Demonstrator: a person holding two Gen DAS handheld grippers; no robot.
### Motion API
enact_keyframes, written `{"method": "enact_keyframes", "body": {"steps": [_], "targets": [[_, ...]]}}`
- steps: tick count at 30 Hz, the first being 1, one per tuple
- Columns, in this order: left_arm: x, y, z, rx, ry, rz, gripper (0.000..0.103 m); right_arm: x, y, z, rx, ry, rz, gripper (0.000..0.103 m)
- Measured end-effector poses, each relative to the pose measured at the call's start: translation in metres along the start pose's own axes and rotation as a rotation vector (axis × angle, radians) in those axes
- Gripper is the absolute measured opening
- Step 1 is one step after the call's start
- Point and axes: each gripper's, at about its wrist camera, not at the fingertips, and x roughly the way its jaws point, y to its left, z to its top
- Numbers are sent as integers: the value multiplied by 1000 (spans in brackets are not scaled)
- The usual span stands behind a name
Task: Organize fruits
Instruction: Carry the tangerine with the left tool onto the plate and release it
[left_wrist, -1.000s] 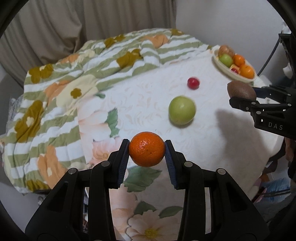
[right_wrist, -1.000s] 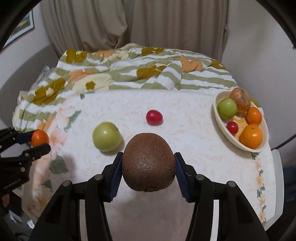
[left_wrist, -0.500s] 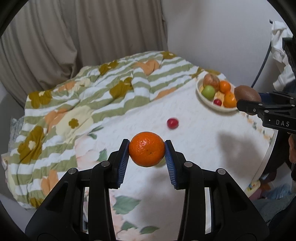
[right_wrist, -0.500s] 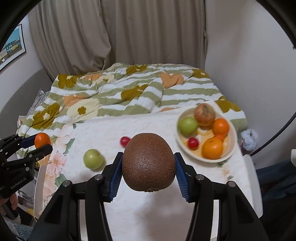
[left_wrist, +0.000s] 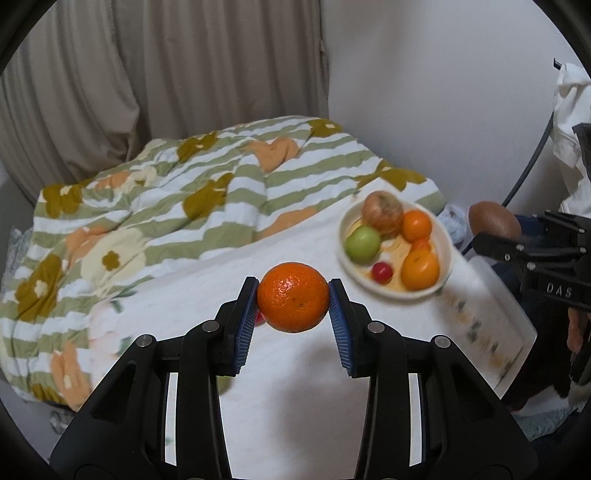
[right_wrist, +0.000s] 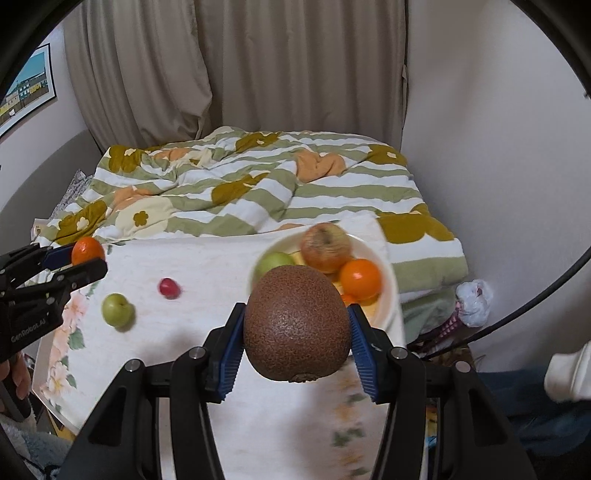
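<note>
In the left wrist view a white floral cloth (left_wrist: 295, 387) covers the table, with a striped green quilt (left_wrist: 184, 199) bunched behind it, beige curtains (left_wrist: 147, 74) and a white wall beyond. The left gripper (left_wrist: 293, 299) pinches an orange (left_wrist: 293, 297) between its blue pads, held above the cloth. A white bowl (left_wrist: 445, 258) sits near the table's far right edge, holding a green apple (left_wrist: 362, 243), a reddish apple (left_wrist: 382, 214), two oranges and a small red fruit (left_wrist: 381, 272). The right gripper (left_wrist: 495, 236) enters from the right edge, pinching a kiwi (left_wrist: 495, 221), just right of the bowl. In the right wrist view the same cloth (right_wrist: 207, 266) and quilt (right_wrist: 258, 192) lie before curtains (right_wrist: 258, 74), with a framed picture (right_wrist: 26, 88) on the left wall. The right gripper (right_wrist: 297, 325) clamps the kiwi (right_wrist: 297, 323), which hides the bowl's (right_wrist: 388, 291) near side. A green apple (right_wrist: 117, 310) and a red fruit (right_wrist: 169, 288) lie loose on the cloth, apart from each other and from the bowl. The left gripper (right_wrist: 86, 258) shows at the left edge, holding the orange (right_wrist: 88, 251).
</note>
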Motion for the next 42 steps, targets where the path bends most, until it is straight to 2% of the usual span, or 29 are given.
{"method": "enact_keyframes", "body": {"steps": [9,16,25,37,38,39,40,41,42], "targets": [[47,-68,36,0,50,-39,45,23,-62,9,-20,33,43,49],[93,-96,49,14,128,-110,45,46,-91,2,34,71,68,49],[154,-113,54,49,243,-205,45,71,-109,-9,130,115,58,49],[187,-117,60,108,336,-206,47,87,-119,-7,196,133,52,49],[185,-116,60,113,332,-204,49,87,-119,-7,199,134,52,49],[183,-116,61,115,329,-205,65,87,-119,-6,201,135,52,49],[181,-114,61,115,325,-210,98,87,-119,-6,201,135,51,49],[178,-112,62,111,318,-216,103,87,-119,-6,198,136,50,49],[174,-109,64,102,304,-224,103,87,-119,-6,196,136,50,49]]}}
